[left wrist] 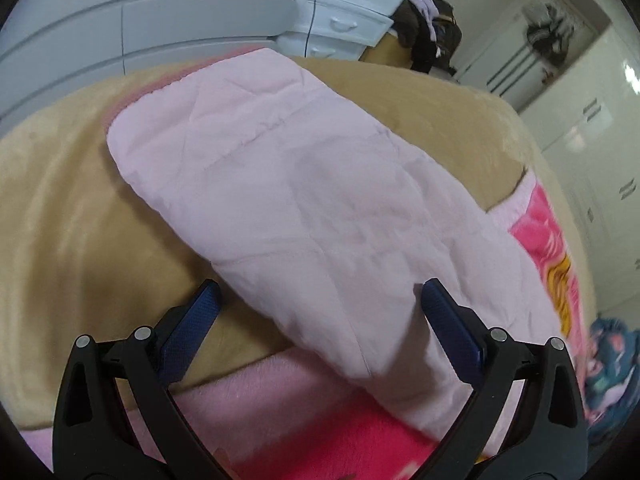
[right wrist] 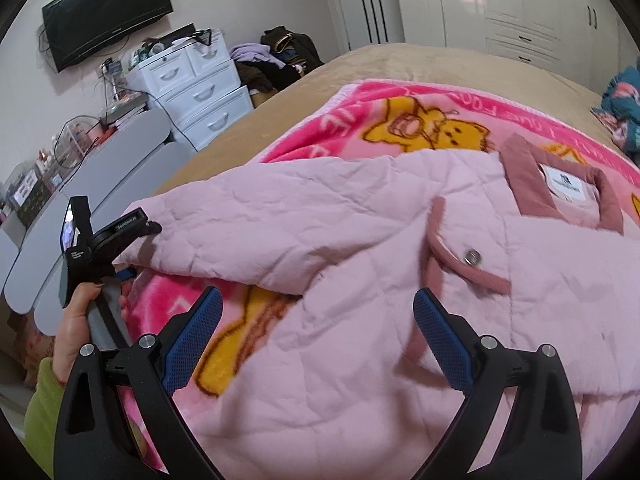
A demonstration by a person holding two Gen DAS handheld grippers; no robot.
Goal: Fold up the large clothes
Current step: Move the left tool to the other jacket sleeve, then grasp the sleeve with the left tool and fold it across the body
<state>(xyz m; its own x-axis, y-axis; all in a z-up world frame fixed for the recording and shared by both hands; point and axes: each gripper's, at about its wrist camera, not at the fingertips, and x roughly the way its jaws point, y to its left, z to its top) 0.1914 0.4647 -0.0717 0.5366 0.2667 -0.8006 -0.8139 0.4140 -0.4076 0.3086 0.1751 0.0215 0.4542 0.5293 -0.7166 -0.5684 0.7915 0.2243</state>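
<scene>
A pale pink quilted jacket (right wrist: 360, 320) lies spread over a pink bear-print blanket (right wrist: 420, 120) on the bed. Its dusty-pink collar with a white label (right wrist: 560, 188) is at the right, and a metal snap (right wrist: 472, 258) sits on the front edge. One sleeve (left wrist: 280, 184) runs out over the tan bed cover (left wrist: 80, 220). My left gripper (left wrist: 320, 300) is open, its blue pads (left wrist: 200, 320) on either side of the sleeve's near part. In the right wrist view the left gripper (right wrist: 140, 250) sits at the sleeve's end, held by a hand. My right gripper (right wrist: 318, 304) hangs open above the jacket body, holding nothing.
A white drawer unit (right wrist: 200, 92) and a wall TV (right wrist: 108, 12) stand beyond the bed's left side. Grey curved panels (right wrist: 100, 184) line that edge. Dark clothes (right wrist: 280, 60) are piled at the far end, white wardrobes (right wrist: 500, 12) stand behind, and teal floral fabric (right wrist: 624, 108) lies at the right.
</scene>
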